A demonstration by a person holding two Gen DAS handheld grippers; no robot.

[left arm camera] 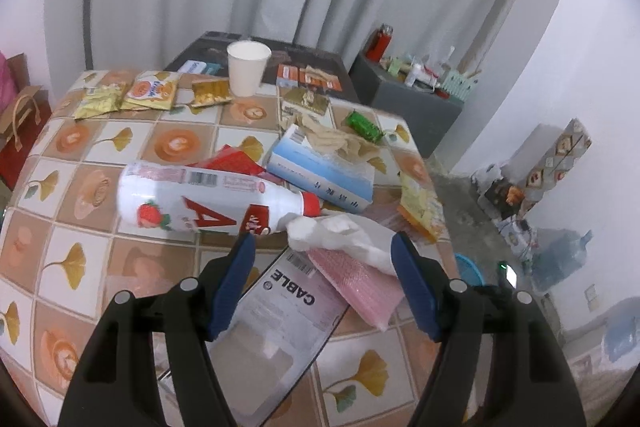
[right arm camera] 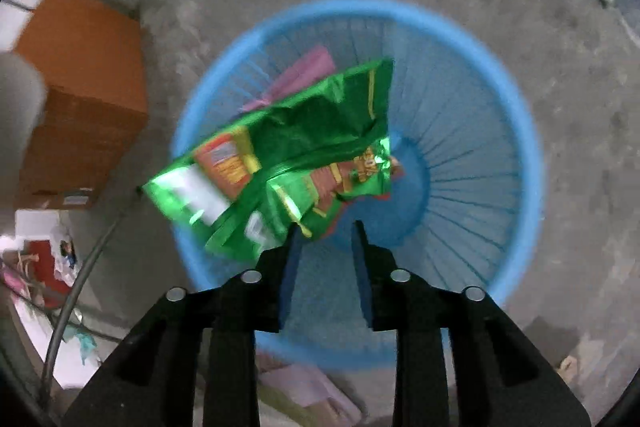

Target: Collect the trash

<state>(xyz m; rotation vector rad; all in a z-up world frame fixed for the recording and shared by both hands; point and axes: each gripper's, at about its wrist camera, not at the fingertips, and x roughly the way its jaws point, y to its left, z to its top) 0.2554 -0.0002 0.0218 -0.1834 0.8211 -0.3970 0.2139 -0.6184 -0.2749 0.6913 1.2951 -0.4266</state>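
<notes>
In the left wrist view my left gripper [left arm camera: 323, 241] hangs open over the tiled table [left arm camera: 72, 163]. A crumpled white tissue [left arm camera: 348, 235] lies below, between its blue fingers, on a pink bubble-wrap sheet [left arm camera: 360, 291]. A white strawberry drink bottle [left arm camera: 200, 203] lies on its side just beyond the left finger. In the right wrist view my right gripper [right arm camera: 325, 227] points down into a blue slatted basket [right arm camera: 520, 99]. A blurred green snack bag [right arm camera: 304, 135] hangs over the basket with one corner at the left fingertip; the pads stand apart and do not pinch it. A pink sheet [right arm camera: 304, 71] lies inside.
The table also holds a clear "CABLE" bag [left arm camera: 288, 307], a blue tissue box [left arm camera: 320, 171], a paper cup [left arm camera: 246, 67], yellow snack packets [left arm camera: 148, 91], a green wrapper [left arm camera: 362, 125] and an orange packet [left arm camera: 420, 207]. The basket [left arm camera: 470, 269] stands on the floor beside the table's right edge. An orange box [right arm camera: 80, 99] is near it.
</notes>
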